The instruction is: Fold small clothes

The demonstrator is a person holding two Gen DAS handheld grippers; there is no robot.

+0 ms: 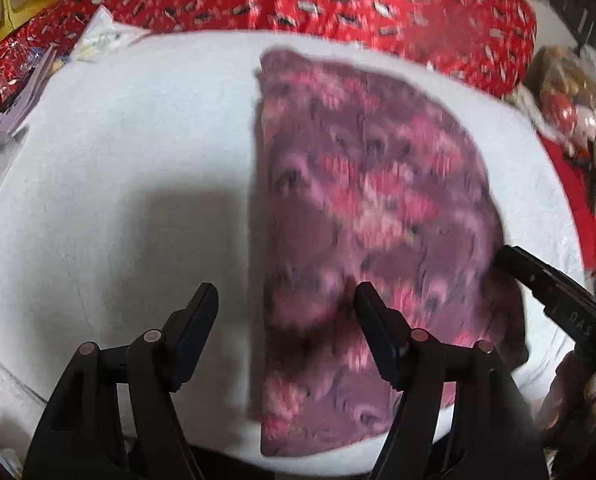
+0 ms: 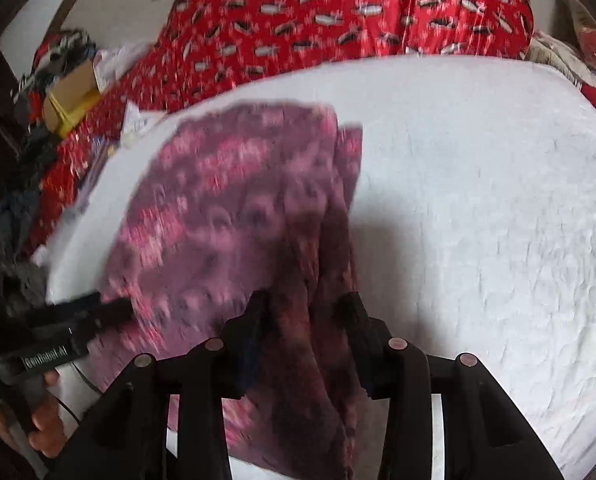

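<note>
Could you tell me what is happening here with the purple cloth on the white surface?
A person holding two grippers is folding a purple and pink patterned garment on a white padded surface. The right gripper has bunched fabric between its jaws at the garment's near edge. The left gripper hovers with jaws open over the garment's straight edge, gripping nothing.

Bright, even light; soft shadows on white; motion blur; fisheye-bent, dark corners.

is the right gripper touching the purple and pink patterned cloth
Touching. The right wrist view shows the right gripper with a raised fold of the purple and pink patterned cloth bunched between its fingers, against both.
</note>
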